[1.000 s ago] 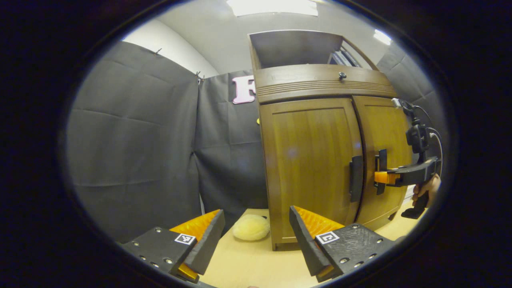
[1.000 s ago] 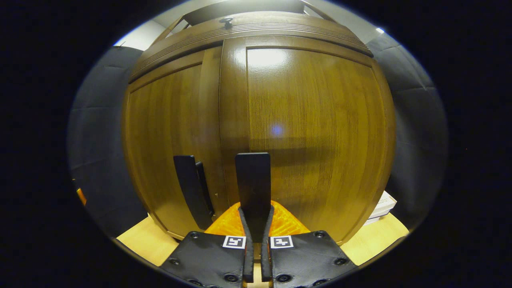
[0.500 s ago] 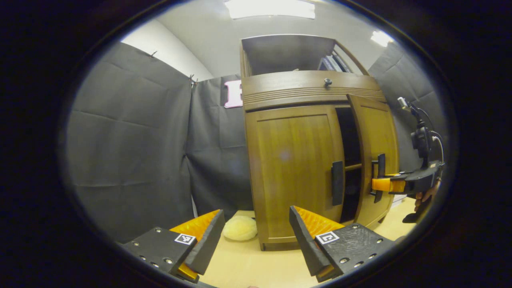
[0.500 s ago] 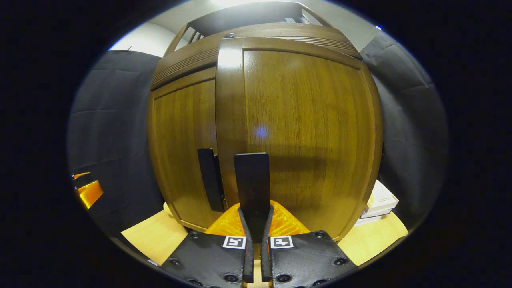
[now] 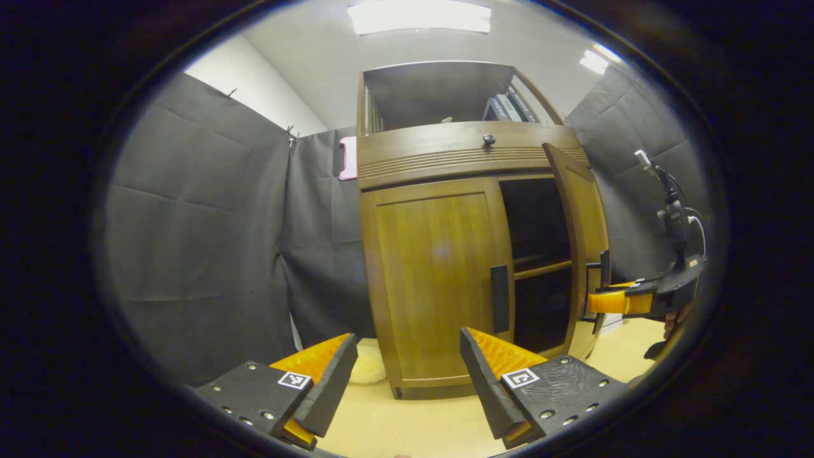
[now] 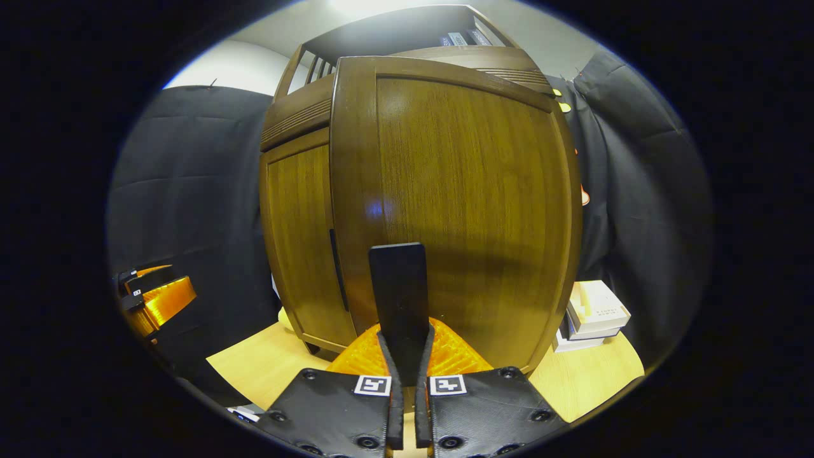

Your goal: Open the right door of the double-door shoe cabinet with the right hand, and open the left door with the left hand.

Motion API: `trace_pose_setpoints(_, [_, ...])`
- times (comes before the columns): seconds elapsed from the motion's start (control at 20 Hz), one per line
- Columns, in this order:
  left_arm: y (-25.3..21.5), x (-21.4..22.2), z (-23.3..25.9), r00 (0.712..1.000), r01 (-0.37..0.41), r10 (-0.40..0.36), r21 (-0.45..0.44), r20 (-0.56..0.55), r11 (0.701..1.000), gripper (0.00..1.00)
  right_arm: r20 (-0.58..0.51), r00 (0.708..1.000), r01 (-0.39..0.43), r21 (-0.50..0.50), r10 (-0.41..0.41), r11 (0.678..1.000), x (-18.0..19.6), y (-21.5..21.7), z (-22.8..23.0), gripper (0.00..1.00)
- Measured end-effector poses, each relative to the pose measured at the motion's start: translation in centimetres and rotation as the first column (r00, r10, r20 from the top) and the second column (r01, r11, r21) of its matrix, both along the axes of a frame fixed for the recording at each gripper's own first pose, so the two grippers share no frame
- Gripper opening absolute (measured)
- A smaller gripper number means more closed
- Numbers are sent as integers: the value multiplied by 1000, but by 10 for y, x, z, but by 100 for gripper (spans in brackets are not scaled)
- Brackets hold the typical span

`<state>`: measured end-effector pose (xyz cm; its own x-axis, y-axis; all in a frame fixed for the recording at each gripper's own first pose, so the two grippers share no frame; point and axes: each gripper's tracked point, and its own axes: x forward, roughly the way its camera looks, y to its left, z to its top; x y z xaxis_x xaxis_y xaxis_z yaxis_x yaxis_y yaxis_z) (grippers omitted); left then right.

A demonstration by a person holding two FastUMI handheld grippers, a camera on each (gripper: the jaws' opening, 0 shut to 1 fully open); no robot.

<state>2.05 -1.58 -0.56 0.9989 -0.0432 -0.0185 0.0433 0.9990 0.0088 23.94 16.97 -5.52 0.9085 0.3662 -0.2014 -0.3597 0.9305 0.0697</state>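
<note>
At the bottom centre of the right gripper view, the right gripper [image 6: 407, 375] is clamped on the black handle [image 6: 399, 292] of the shoe cabinet's right door [image 6: 458, 210], which stands swung out. In the left gripper view, the left gripper [image 5: 407, 375] hangs open and empty at the bottom, near the closed left door [image 5: 439, 280] with its black handle [image 5: 500, 299] at centre. The cabinet stands on a light wooden table [image 5: 407, 426].
</note>
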Motion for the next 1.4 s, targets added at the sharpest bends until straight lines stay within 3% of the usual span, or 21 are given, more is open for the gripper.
trace_pose_setpoints(0.1, [0, 5, 4, 1000, 17, -17, 1, 6, 1000, 93, 0, 1000, -2, -4, 2, 1000, 0, -4, 3, 8])
trace_pose_setpoints(0.15, [0, 9, 7, 1000, 25, -25, 0, 9, 1000, 93, -1, 1000, -2, -4, 2, 1000, 1, -5, 5, 12])
trace_pose_setpoints(0.2, [0, 13, 10, 999, 33, -33, 0, 13, 999, 93, -2, 1000, -1, -6, 1, 1000, 2, -7, 6, 8])
trace_pose_setpoints(0.35, [-2, 23, 16, 998, 60, -60, 0, 24, 998, 93, -2, 1000, 10, -11, -10, 1000, 2, -14, 12, 12])
trace_pose_setpoints(0.55, [2, 33, 24, 994, 101, -101, 2, 34, 995, 93, -2, 1000, 25, -11, -25, 1000, -5, -23, 13, 8])
trace_pose_setpoints(0.75, [17, 31, 40, 989, 141, -141, 4, 42, 990, 93, -1, 998, 55, -10, -55, 998, -10, -34, 14, 12])
trace_pose_setpoints(0.8, [21, 31, 45, 988, 149, -149, 5, 45, 989, 93, -1, 998, 65, -12, -65, 998, -10, -38, 14, 8])
trace_pose_setpoints(1.05, [18, 40, 39, 983, 176, -176, 2, 49, 984, 93, -1, 993, 116, -9, -116, 993, -15, -57, 15, 7])
trace_pose_setpoints(1.1, [20, 41, 40, 982, 181, -181, 1, 47, 983, 93, -3, 992, 126, -13, -126, 992, -16, -64, 15, 3])
trace_pose_setpoints(1.15, [20, 41, 39, 982, 185, -185, 1, 48, 983, 93, -2, 991, 134, -16, -134, 991, -17, -70, 16, 12])
trace_pose_setpoints(1.2, [20, 43, 38, 981, 189, -189, 2, 49, 982, 93, -2, 990, 143, -18, -143, 990, -16, -77, 17, 3])
trace_pose_setpoints(1.25, [18, 43, 36, 980, 193, -192, 3, 49, 981, 93, -2, 989, 149, -20, -149, 989, -17, -81, 18, 7])
trace_pose_setpoints(1.4, [12, 47, 31, 978, 202, -202, 3, 45, 979, 93, -3, 987, 159, -22, -159, 987, -16, -95, 18, 3])
